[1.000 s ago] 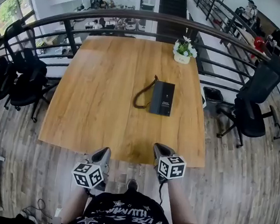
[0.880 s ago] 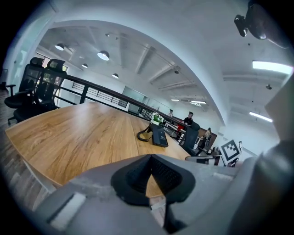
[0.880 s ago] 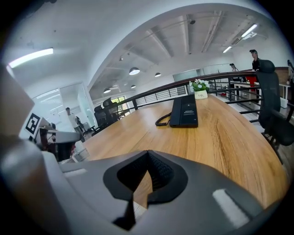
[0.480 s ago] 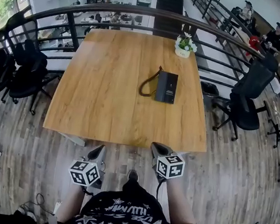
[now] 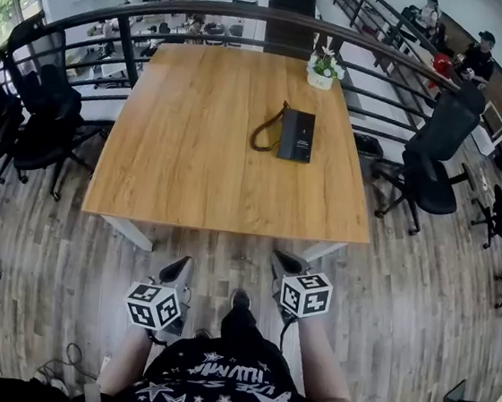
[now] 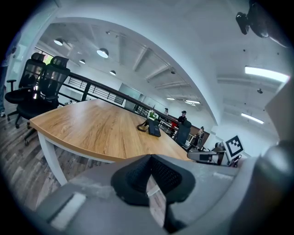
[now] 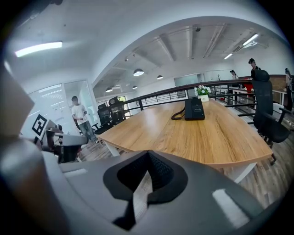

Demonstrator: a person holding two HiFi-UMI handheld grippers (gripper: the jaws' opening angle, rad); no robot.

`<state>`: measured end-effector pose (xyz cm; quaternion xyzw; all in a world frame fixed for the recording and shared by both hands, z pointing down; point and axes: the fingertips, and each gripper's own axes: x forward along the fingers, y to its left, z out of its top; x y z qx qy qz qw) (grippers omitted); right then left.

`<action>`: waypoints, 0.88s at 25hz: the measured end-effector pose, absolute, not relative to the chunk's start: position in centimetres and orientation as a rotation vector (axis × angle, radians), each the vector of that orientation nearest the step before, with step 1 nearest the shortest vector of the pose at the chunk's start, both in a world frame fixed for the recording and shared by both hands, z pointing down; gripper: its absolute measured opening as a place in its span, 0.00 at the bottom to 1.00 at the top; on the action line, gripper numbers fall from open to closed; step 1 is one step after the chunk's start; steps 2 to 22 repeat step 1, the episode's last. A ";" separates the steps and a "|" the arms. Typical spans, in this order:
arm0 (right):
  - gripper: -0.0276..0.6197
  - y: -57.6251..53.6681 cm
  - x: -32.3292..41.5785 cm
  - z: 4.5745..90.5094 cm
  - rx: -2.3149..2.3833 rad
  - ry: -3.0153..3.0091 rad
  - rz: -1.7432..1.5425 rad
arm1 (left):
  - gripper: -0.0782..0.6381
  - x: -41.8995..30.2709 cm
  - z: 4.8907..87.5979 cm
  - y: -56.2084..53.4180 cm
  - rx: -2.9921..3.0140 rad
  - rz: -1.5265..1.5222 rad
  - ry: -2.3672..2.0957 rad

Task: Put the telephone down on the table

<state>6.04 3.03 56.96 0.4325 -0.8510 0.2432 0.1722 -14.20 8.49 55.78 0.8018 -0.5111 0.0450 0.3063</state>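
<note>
The black telephone (image 5: 296,135) lies flat on the wooden table (image 5: 192,162), right of centre, with its coiled cord (image 5: 264,136) looped at its left side. It also shows far off as the telephone (image 6: 154,128) in the left gripper view and the telephone (image 7: 195,109) in the right gripper view. My left gripper (image 5: 182,271) and right gripper (image 5: 287,265) hang over the floor, short of the table's near edge and well away from the phone. Both are shut with nothing in them, seen up close at the left gripper (image 6: 149,158) and right gripper (image 7: 148,153).
A small white flower pot (image 5: 320,70) stands at the table's far edge. Black office chairs (image 5: 25,125) crowd the left side and another chair (image 5: 431,162) sits at the right. A dark railing (image 5: 254,16) curves behind the table. People (image 5: 479,55) stand far right.
The table and telephone have drawn farther away in the head view. Both grippers have backed off from over the table's near edge to above the floor, still shut.
</note>
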 end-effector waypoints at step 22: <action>0.04 3.6 5.8 57.0 1.228 -2.418 0.689 | 0.11 -14.4 55.8 8.9 2.126 0.120 -1.350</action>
